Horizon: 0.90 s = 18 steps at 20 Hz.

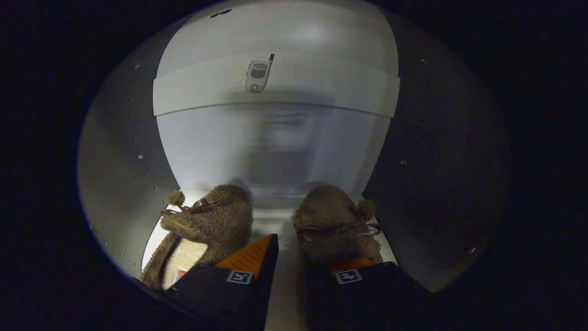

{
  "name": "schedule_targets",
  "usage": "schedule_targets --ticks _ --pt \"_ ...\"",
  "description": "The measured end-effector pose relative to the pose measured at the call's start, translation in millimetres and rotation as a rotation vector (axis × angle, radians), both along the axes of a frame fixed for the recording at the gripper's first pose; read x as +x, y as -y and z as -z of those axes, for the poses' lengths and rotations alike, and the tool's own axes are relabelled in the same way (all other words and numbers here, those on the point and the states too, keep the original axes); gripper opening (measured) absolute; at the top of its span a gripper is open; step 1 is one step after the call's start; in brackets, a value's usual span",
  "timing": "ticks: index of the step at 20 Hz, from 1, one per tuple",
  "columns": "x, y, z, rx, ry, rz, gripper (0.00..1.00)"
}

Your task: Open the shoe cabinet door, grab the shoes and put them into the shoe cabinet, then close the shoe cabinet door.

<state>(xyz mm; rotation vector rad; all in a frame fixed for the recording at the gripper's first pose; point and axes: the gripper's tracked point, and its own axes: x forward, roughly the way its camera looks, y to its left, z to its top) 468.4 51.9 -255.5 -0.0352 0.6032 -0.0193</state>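
From my remote seat I looked along the gripper [294, 262] straight into the shoe cabinet [128, 151], whose pale side walls with their rows of small holes curved away on either hand. The two fingers stood apart with a bare strip of the cabinet floor [271, 220] showing between them, and they clamped on nothing. A pair of fuzzy brown slippers sat inside on that floor, toes toward the back wall. The left slipper [211, 220] lay just ahead of the left finger, its cream lining open beside that finger, a small pompom and a thin bow on its top. The right slipper [333, 220] lay just ahead of the right finger, whose tip overlapped its heel; whether it touched I could not tell. Above them ran a white shelf [321, 89], and on it lay a small silver flip phone [257, 73] with a stubby aerial.
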Motion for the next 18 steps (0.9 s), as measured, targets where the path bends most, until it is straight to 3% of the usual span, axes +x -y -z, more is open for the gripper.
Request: schedule_targets --ticks 4,6,13,18 --pt "-24.4 -3.3 -20.3 0.039 0.001 -0.012 0.87" --pt "-41.0 -1.9 -31.2 0.06 0.009 -0.008 0.95" --pt "-102.3 3.4 -109.9 0.05 0.242 -0.039 0.98" --pt "-193.0 12.8 -189.4 0.011 0.521 0.003 0.98"
